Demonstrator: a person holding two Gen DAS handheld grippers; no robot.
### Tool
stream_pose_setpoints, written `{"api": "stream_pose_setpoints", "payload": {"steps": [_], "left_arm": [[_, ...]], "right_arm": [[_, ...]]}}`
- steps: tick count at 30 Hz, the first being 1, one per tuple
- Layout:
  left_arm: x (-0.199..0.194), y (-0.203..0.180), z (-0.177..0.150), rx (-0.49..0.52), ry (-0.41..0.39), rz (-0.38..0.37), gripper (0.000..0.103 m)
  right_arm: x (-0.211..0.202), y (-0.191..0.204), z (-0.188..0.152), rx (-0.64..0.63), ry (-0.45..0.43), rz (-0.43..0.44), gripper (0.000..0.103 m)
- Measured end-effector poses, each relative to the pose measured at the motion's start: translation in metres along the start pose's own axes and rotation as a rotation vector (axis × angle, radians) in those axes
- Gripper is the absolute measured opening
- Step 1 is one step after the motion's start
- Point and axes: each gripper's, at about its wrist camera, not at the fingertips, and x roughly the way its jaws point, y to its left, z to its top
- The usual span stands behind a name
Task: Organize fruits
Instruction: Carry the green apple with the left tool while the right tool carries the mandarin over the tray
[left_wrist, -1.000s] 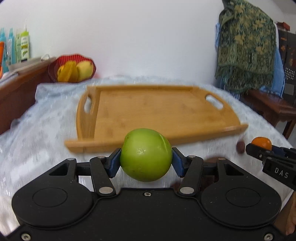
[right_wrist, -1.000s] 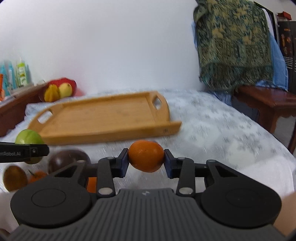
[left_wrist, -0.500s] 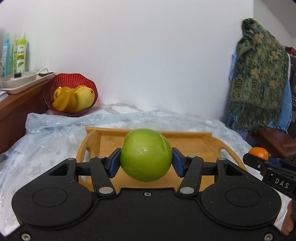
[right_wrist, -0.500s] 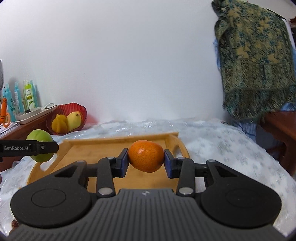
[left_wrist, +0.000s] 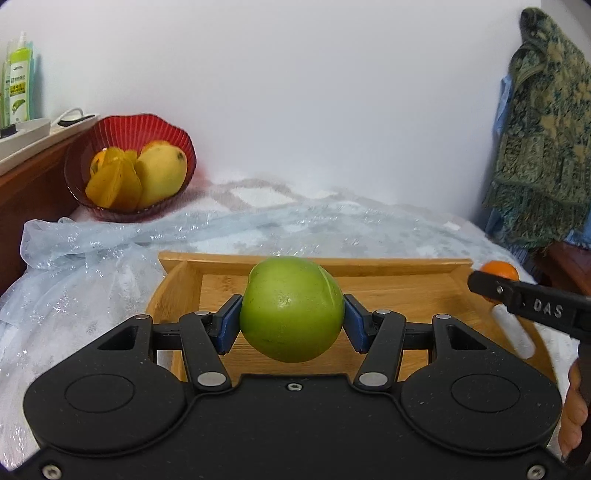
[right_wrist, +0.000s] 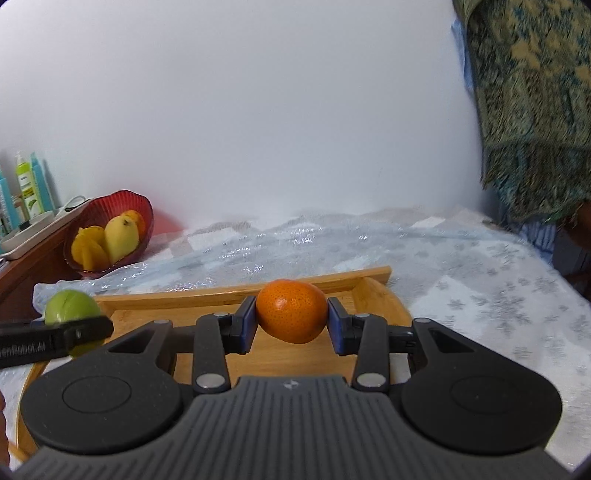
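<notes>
My left gripper (left_wrist: 291, 325) pinches a green fruit (left_wrist: 291, 309) between its blue pads (left_wrist: 228, 322), one pad pressed to each side, and the fruit hangs above the wooden tray (left_wrist: 402, 287) without touching it. My right gripper (right_wrist: 291, 321) pinches a small orange (right_wrist: 291, 311) the same way, over the right part of the same tray, also clear of the wood. From the right wrist I see the green fruit off to my left, over the tray's left end; from the left wrist the orange peeks out behind my other gripper's finger, at the tray's right end. The tray lies on a glittery pale cloth (right_wrist: 461, 280). At the back left, near the wall, a red bowl (left_wrist: 110, 136) holds yellow fruits (left_wrist: 160, 175).
</notes>
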Motion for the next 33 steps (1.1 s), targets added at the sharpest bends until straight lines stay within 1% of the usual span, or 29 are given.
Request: {"api": "stream_pose_setpoints", "payload": {"steps": [2, 5, 10, 15, 24, 33], "left_arm": [[0.009, 0.002, 0.000, -0.008, 0.017, 0.013, 0.054], [0.018, 0.006, 0.000, -0.035, 0.031, 0.007, 0.054], [0.024, 0.005, -0.001, -0.028, 0.043, 0.005, 0.054], [0.028, 0.003, -0.003, -0.030, 0.061, 0.005, 0.054], [0.031, 0.001, -0.007, -0.021, 0.080, 0.003, 0.054], [0.031, 0.000, -0.008, -0.012, 0.077, 0.007, 0.054]], "right_arm": [[0.011, 0.003, -0.001, -0.001, 0.023, 0.002, 0.044], [0.024, 0.005, -0.004, 0.002, 0.058, 0.003, 0.044], [0.036, 0.005, -0.008, -0.011, 0.105, -0.012, 0.044], [0.039, 0.003, -0.008, 0.008, 0.123, -0.019, 0.044], [0.041, 0.003, -0.008, -0.001, 0.137, -0.020, 0.044], [0.041, 0.003, -0.008, -0.002, 0.139, -0.023, 0.044]]}}
